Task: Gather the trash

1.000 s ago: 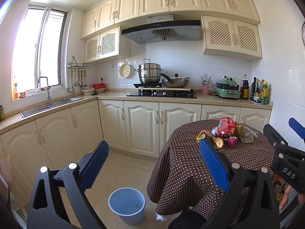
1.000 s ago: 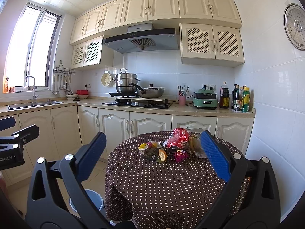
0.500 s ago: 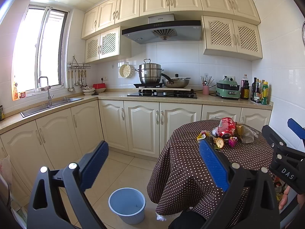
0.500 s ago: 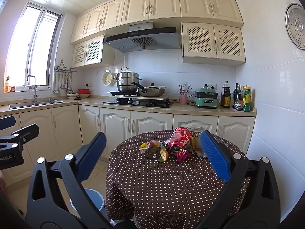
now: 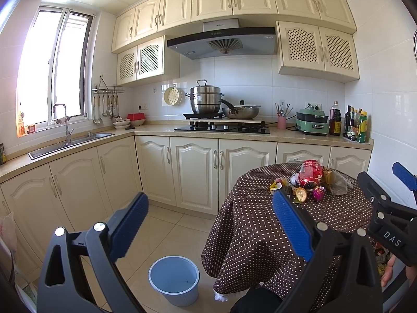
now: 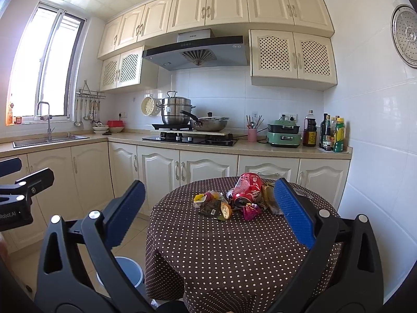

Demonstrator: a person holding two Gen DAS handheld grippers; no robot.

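A heap of trash lies on a round table with a brown dotted cloth (image 6: 234,250): a crushed red can (image 6: 247,189), a dark wrapper (image 6: 210,208), a pink wrapper (image 6: 250,211) and a clear bag (image 5: 338,184). The can also shows in the left wrist view (image 5: 310,176). A light blue bin (image 5: 174,279) stands on the floor left of the table. My left gripper (image 5: 209,211) is open and empty, above the floor beside the table. My right gripper (image 6: 209,200) is open and empty, short of the trash heap.
Cream cabinets and a counter (image 6: 208,146) run along the back and left walls, with a hob, pots, a green cooker (image 6: 284,133) and bottles. A sink (image 5: 70,144) sits at the left. The tiled floor (image 5: 166,224) lies between cabinets and table.
Both grippers have crept slightly forward; the right one is a little nearer the table. Jaws stay open and the trash has not moved.
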